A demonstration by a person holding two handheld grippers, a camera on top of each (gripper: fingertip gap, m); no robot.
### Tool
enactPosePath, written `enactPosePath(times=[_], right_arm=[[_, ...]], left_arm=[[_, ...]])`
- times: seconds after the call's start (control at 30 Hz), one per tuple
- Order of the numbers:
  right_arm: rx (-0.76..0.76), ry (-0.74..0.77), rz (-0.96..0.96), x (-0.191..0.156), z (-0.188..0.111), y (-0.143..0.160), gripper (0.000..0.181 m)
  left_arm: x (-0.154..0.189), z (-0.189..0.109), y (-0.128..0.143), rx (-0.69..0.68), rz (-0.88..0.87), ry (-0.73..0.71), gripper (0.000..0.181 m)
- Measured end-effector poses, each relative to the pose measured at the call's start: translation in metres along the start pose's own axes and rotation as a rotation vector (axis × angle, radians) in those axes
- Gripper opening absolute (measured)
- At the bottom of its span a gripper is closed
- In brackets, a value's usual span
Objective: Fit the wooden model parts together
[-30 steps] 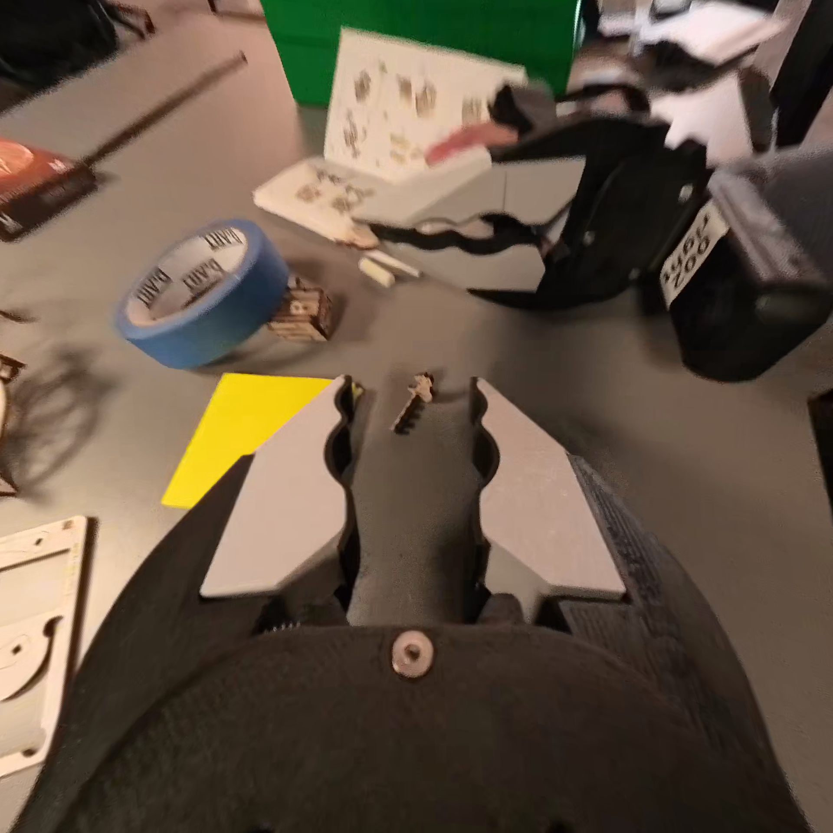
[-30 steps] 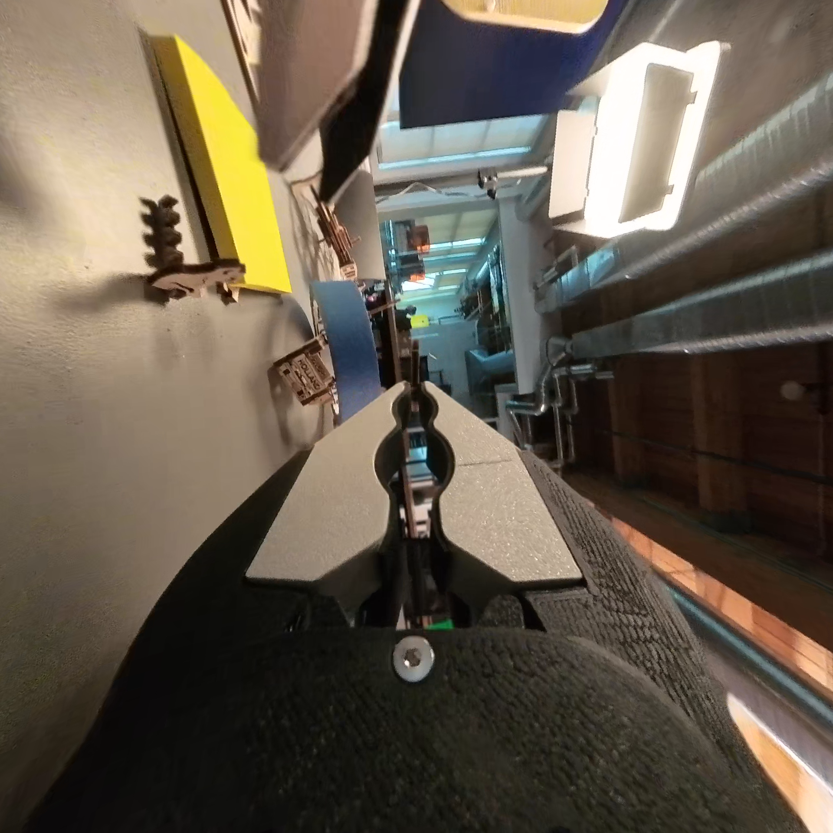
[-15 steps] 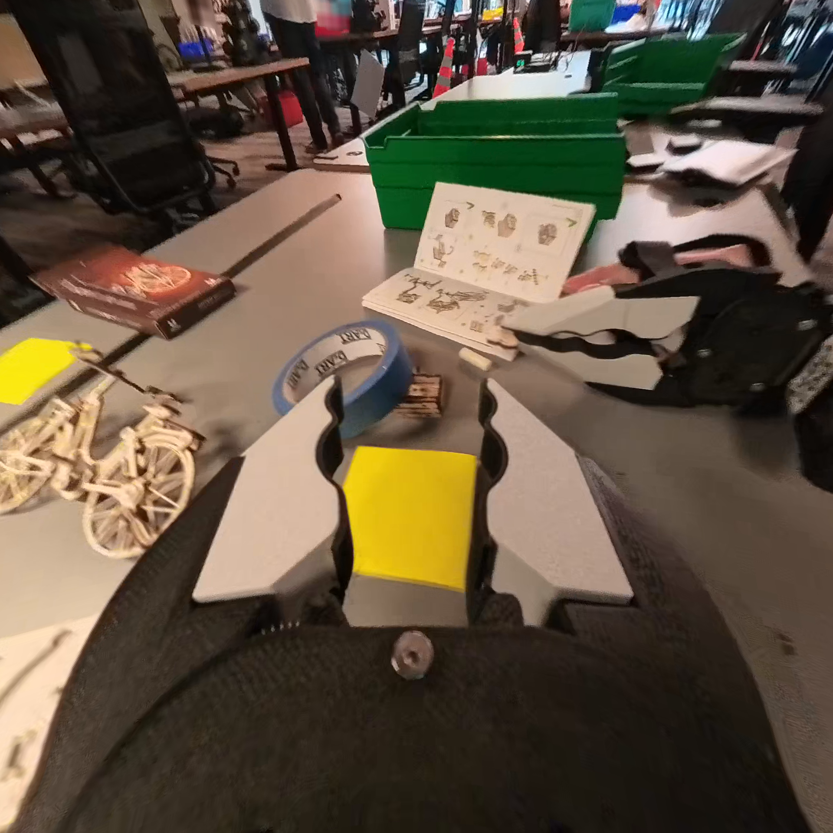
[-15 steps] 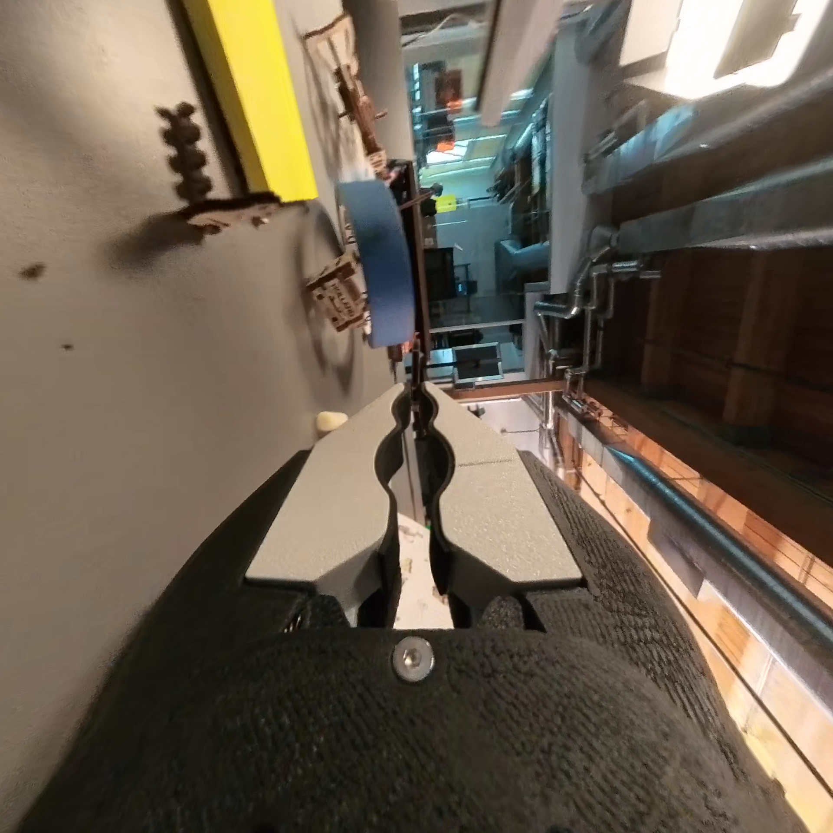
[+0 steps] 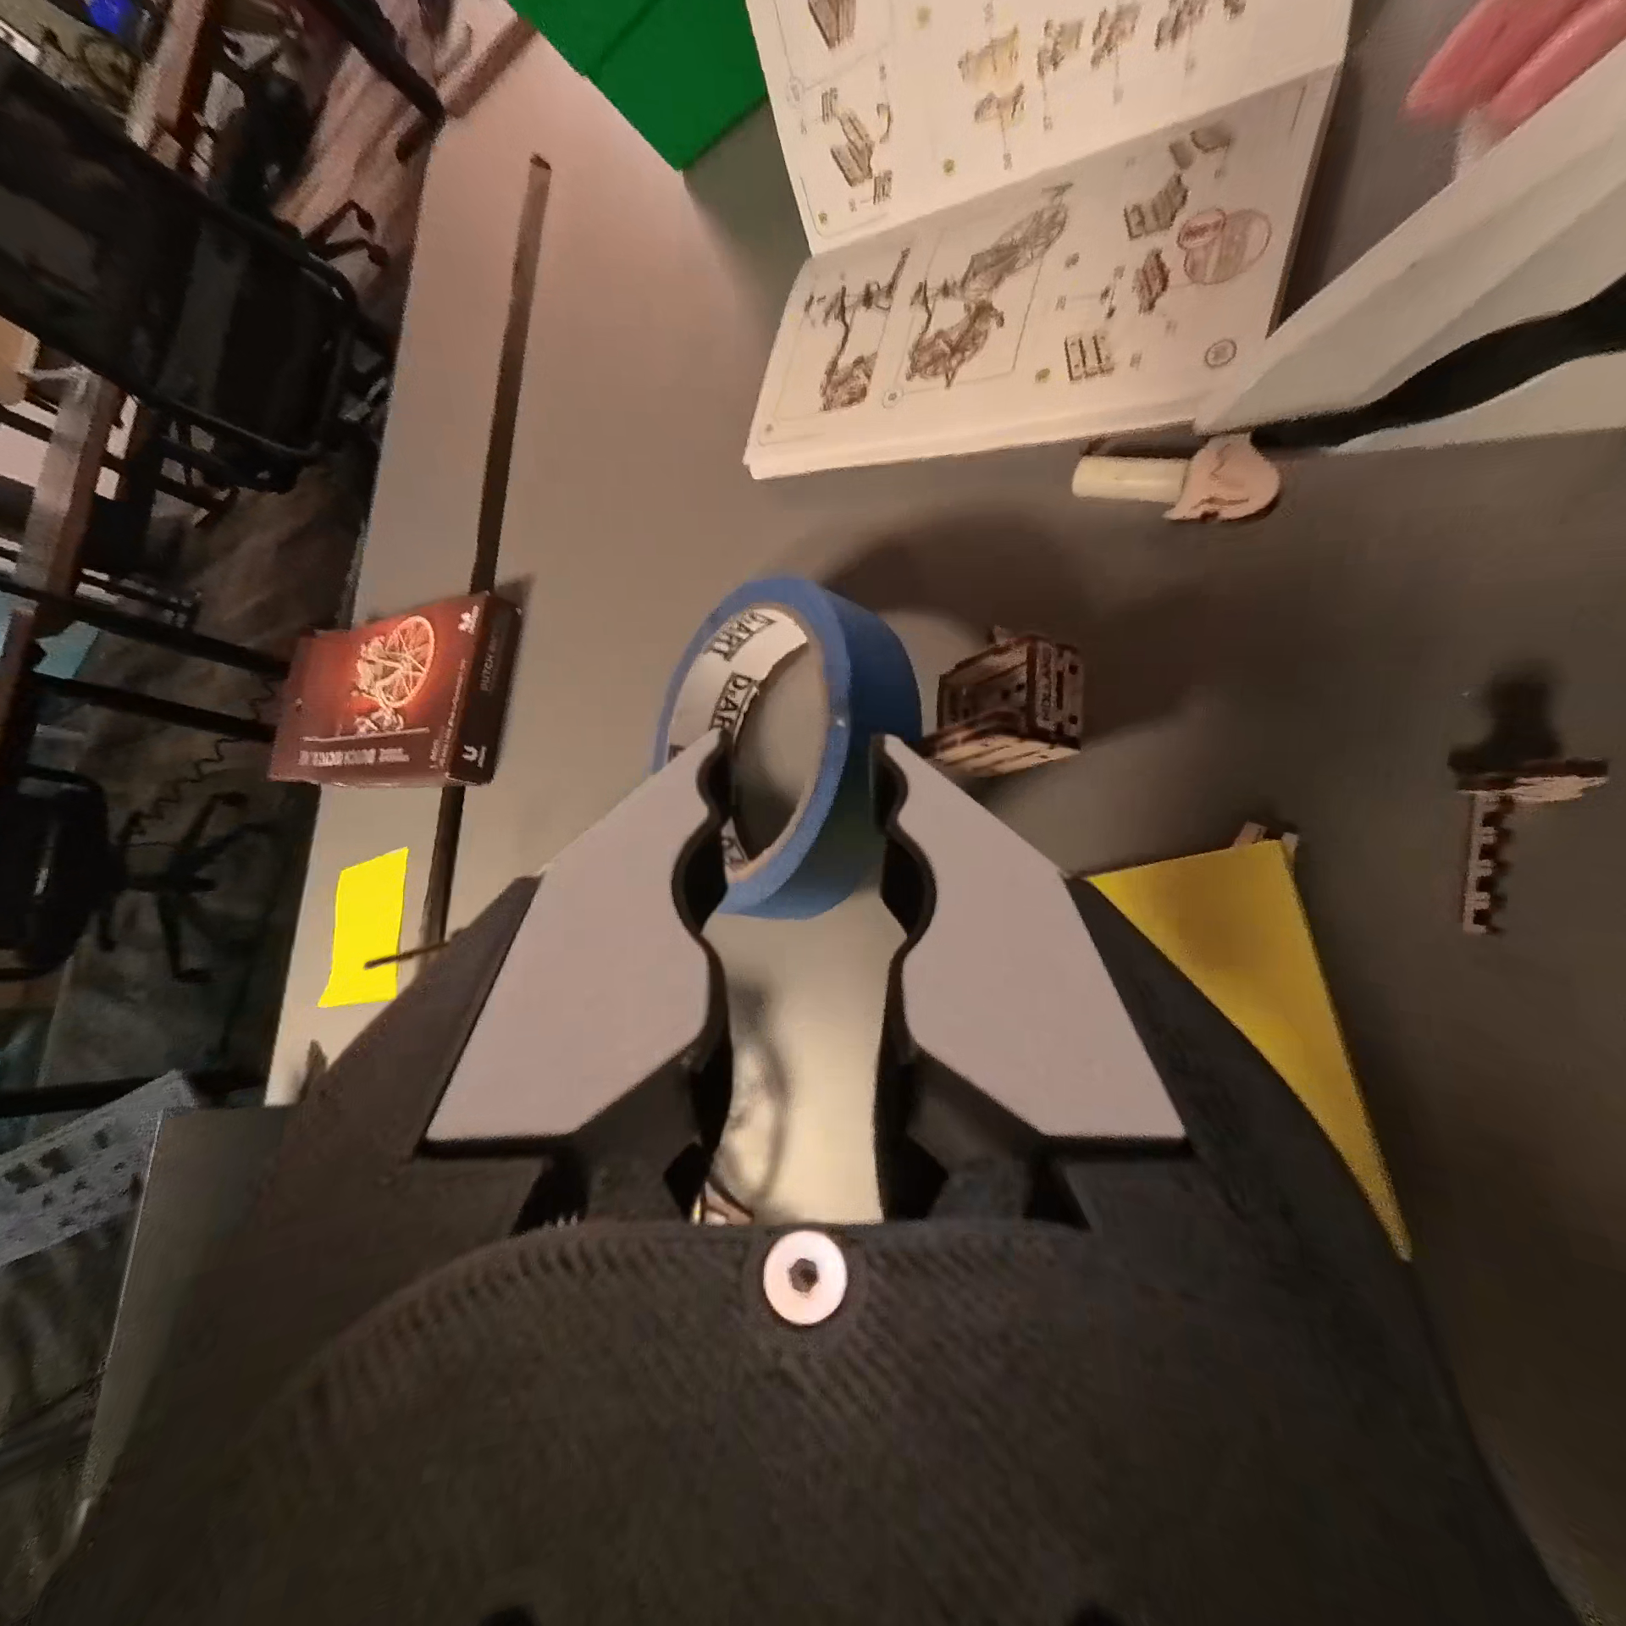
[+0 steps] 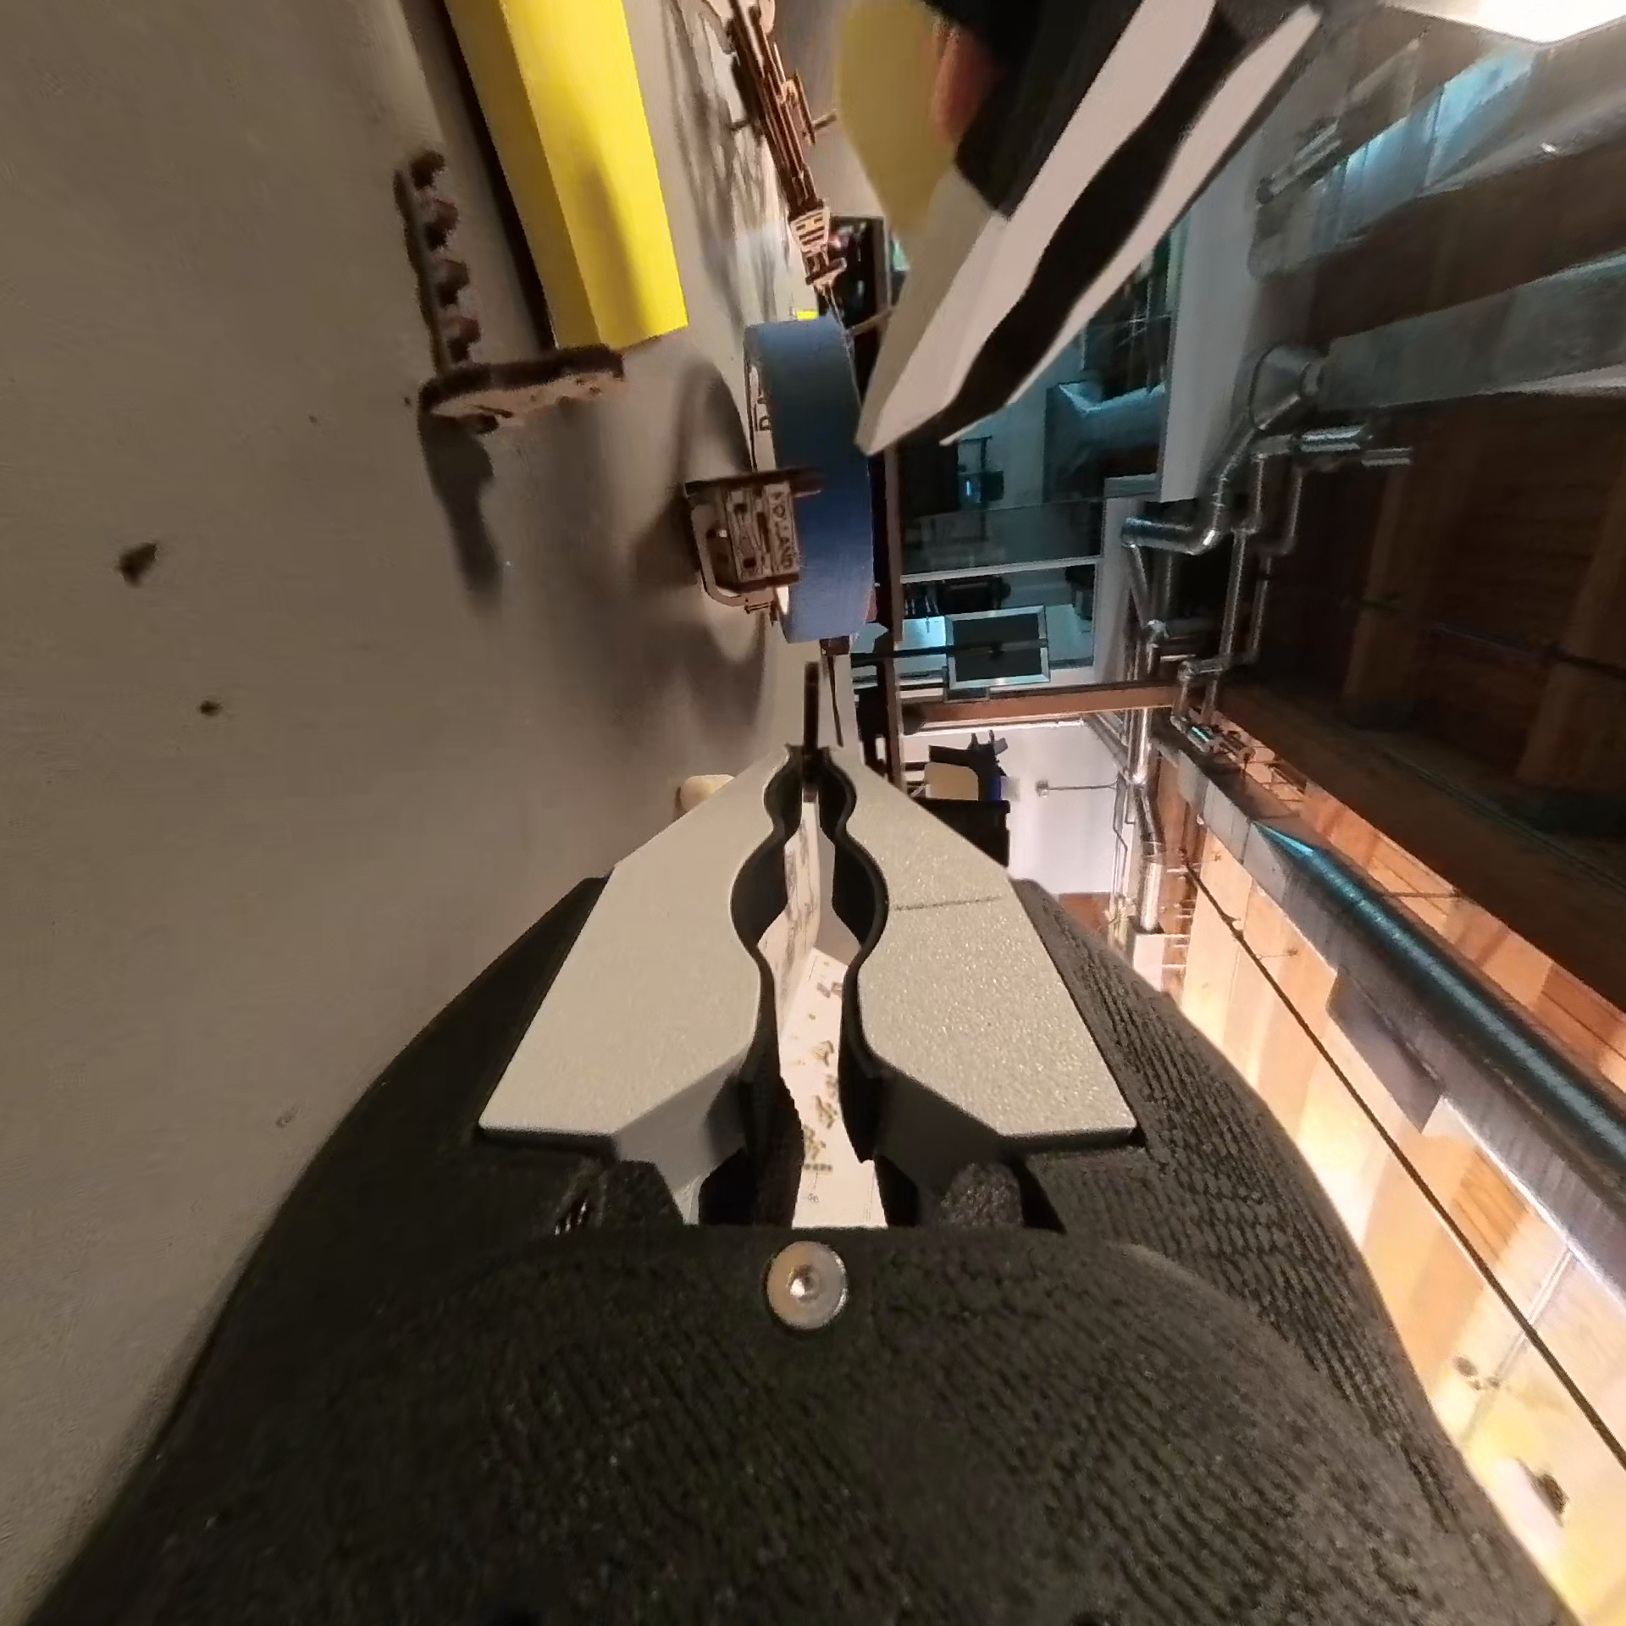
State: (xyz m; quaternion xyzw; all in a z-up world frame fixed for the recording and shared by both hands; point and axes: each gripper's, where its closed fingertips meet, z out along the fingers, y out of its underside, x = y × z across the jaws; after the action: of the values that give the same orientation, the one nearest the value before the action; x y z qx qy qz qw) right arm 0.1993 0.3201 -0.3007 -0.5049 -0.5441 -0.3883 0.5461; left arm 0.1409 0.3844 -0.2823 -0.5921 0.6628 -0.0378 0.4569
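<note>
My left gripper (image 5: 796, 748) is open and empty, hovering with a blue tape roll (image 5: 867, 669) seen between its tips. A small wooden box part (image 5: 1012, 708) stands right of the roll, and a toothed wooden part (image 5: 1513, 809) lies farther right. My right gripper (image 6: 809, 758) is shut on a thin flat wooden piece (image 6: 811, 704), seen edge-on. That piece (image 5: 1223, 484) also shows in the left wrist view beside a white peg (image 5: 1117, 479). The right wrist view is rolled sideways and shows the toothed part (image 6: 457, 290), the box part (image 6: 748, 541) and one of the left gripper's fingers (image 6: 1012, 255).
An open instruction booklet (image 5: 1012, 264) lies at the back before a green crate (image 5: 651, 70). A yellow sheet (image 5: 1232, 950) lies under my left gripper's right side. A dark red box (image 5: 396, 695) and a yellow note (image 5: 365, 924) lie left. A wooden bicycle model (image 6: 783, 114) stands beyond the yellow sheet (image 6: 581, 167). Spacing between my two grippers at the tips: around 10 cm. The left gripper is farther from the white peg (image 5: 1117, 479), some 10 cm, than the right, some 4 cm.
My left gripper has rolled and moved off the yellow sheet toward the tape roll, staying open. My right gripper stays shut and has shifted slightly along the table.
</note>
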Motion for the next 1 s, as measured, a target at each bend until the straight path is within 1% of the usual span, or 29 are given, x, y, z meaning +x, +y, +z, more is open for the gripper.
enactPosePath(times=[0.07, 0.1, 0.2, 0.23, 0.3, 0.33, 0.37, 0.43, 0.5, 0.57, 0.6, 0.67, 0.73, 0.77, 0.87, 0.93, 0.97, 1.0], right_arm=[[-0.001, -0.005, 0.009, 0.0, 0.001, 0.0, 0.0], [0.002, -0.009, 0.013, -0.001, 0.002, 0.0, 0.0], [0.013, -0.017, 0.019, -0.002, 0.002, -0.002, 0.0], [0.014, -0.017, 0.02, -0.002, 0.002, -0.002, 0.0], [0.019, -0.018, 0.022, -0.002, 0.002, -0.003, 0.0], [0.022, -0.019, 0.023, -0.002, 0.002, -0.003, 0.0], [0.023, -0.02, 0.024, -0.002, 0.002, -0.004, 0.0], [0.027, -0.02, 0.028, -0.002, 0.002, -0.004, 0.0], [0.03, -0.022, 0.032, -0.002, 0.002, -0.004, 0.0], [0.036, -0.022, 0.036, -0.001, 0.001, -0.005, 0.0], [0.041, -0.023, 0.038, -0.001, 0.001, -0.005, 0.0], [0.063, -0.034, 0.039, -0.003, 0.0, -0.008, 0.0], [0.079, -0.048, 0.018, -0.005, -0.002, -0.011, 0.0], [0.081, -0.058, -0.025, -0.007, -0.004, -0.011, 0.0], [0.091, -0.117, -0.198, -0.014, -0.01, -0.01, 0.0], [0.111, -0.207, -0.304, -0.023, -0.015, -0.008, 0.004], [0.122, -0.253, -0.363, -0.027, -0.017, -0.008, 0.01], [0.138, -0.294, -0.418, -0.03, -0.02, -0.009, 0.01]], left_arm=[[0.0, -0.003, -0.007, 0.047, -0.019, 0.031, 0.031], [0.001, -0.002, -0.006, 0.041, -0.026, 0.062, 0.032], [0.008, 0.005, 0.011, -0.06, -0.012, 0.165, 0.037], [0.007, 0.008, 0.017, -0.096, -0.004, 0.176, 0.039], [0.004, 0.014, 0.022, -0.132, 0.002, 0.184, 0.036], [0.001, 0.016, 0.023, -0.143, -0.006, 0.178, 0.024], [-0.008, 0.019, 0.025, -0.159, -0.022, 0.132, 0.02], [-0.022, 0.025, 0.031, -0.193, -0.087, 0.059, 0.017], [-0.033, 0.027, 0.038, -0.203, -0.166, -0.035, 0.02], [-0.049, 0.013, 0.035, -0.147, -0.246, -0.186, 0.023], [-0.049, 0.003, 0.028, -0.092, -0.301, -0.212, 0.028], [-0.041, -0.021, 0.013, 0.041, -0.41, -0.222, 0.036], [-0.023, -0.044, 0.0, 0.164, -0.477, -0.196, 0.041], [-0.012, -0.054, -0.003, 0.197, -0.491, -0.178, 0.044], [0.018, -0.08, 0.002, 0.244, -0.498, -0.162, 0.047], [0.03, -0.094, 0.009, 0.275, -0.496, -0.178, 0.047], [0.034, -0.1, 0.011, 0.299, -0.505, -0.184, 0.047], [0.036, -0.105, 0.012, 0.332, -0.52, -0.191, 0.047]])
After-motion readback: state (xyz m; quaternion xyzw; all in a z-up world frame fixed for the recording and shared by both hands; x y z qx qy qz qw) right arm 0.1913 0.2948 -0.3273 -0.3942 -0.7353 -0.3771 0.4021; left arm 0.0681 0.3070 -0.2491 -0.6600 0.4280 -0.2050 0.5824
